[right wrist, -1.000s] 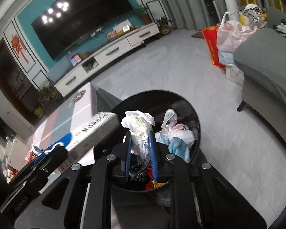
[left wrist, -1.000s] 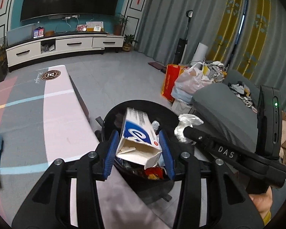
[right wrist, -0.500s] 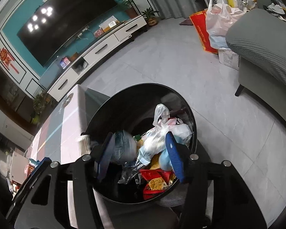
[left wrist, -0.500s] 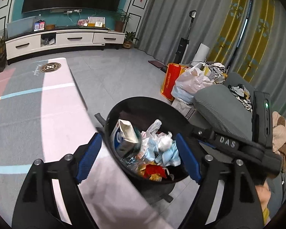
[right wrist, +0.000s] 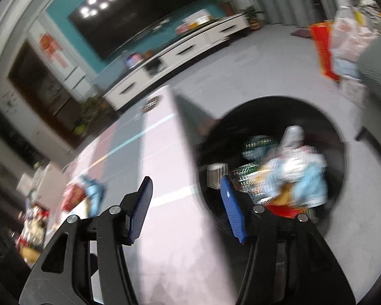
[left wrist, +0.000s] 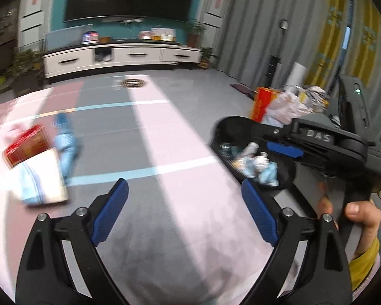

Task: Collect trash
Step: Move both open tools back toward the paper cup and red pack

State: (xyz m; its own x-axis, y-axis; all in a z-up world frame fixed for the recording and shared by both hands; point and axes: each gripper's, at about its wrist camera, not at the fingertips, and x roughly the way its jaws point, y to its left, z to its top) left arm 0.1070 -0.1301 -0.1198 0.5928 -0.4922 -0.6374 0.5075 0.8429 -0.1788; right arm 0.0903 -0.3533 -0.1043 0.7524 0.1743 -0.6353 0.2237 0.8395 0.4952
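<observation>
Left tongs point(left wrist: 184, 211): lower middle of the left wrist view, jaws spread very wide after just opening further; nothing between the blue pads, only the bare table point(left wrist: 170, 152) under them.
Right tongs point(right wrist: 186, 207): lower middle of the right wrist view, jaws about half open, having just been opening; nothing between the pads, the right pad lying over the bin's rim.
Bin point(right wrist: 337, 132): black and round, right half of the right wrist view, just beside the table edge; already piled with bags, wrappers and a carton.
Trash left on the table: a red box point(left wrist: 28, 145) lying on a white-and-blue soft pack point(left wrist: 40, 180) at the left edge of the left wrist view, a pale blue crumpled piece point(left wrist: 64, 142) just beside them. All blurred, so exact make cannot be told.
Red box, handling: probably light, thin card, stiff along the edges but easily crushed; best taken across its narrow sides.
Soft pack, handling: looks squashy and light; likely wants a wide bite across its middle so it does not sag out.
Blue piece, handling: seemingly limp film or tissue, nearly weightless, may slip; pinch a bunched fold.
Further trash: more colourful wrappers point(right wrist: 33, 226) at the lower left of the right wrist view, too blurred to name.
</observation>
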